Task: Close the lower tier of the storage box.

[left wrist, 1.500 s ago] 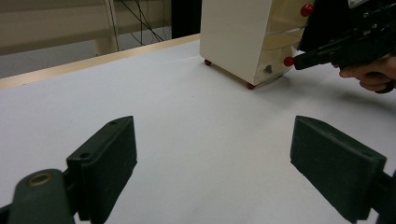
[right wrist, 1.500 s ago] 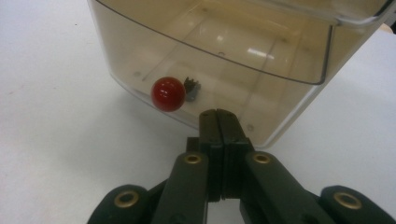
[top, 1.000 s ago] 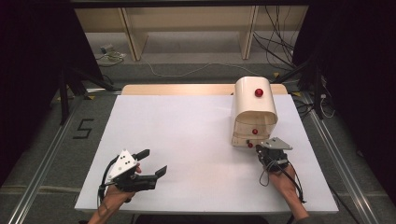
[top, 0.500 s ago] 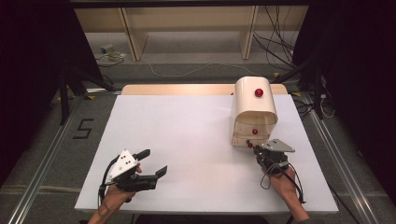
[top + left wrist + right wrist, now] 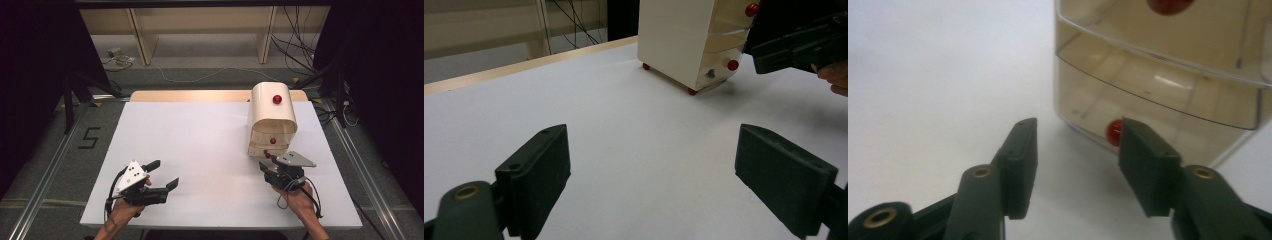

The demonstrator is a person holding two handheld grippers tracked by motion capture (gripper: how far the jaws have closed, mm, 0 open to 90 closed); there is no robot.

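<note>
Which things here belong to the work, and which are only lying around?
In the work:
- drawer box
- its lowest red knob
- right tool, jaws just opened, nothing between them

Just around:
- left tool, open
- floor cables
- wooden frame

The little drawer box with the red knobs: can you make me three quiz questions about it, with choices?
1. Where on the white table does the drawer box stand?
A. far right part
B. near left corner
C. in the middle

2. What colour are its knobs?
A. blue
B. red
C. green

3. How do the jaws of the right gripper stand?
A. squeezed on a knob
B. apart, with nothing held
C. shut tight together

Answers:
1. A, the high view shows the box toward the table's far right.
2. B, each round knob is red.
3. B, the right gripper view shows a gap between the jaws, which have just been opening, with the lowest knob beyond them.
</note>
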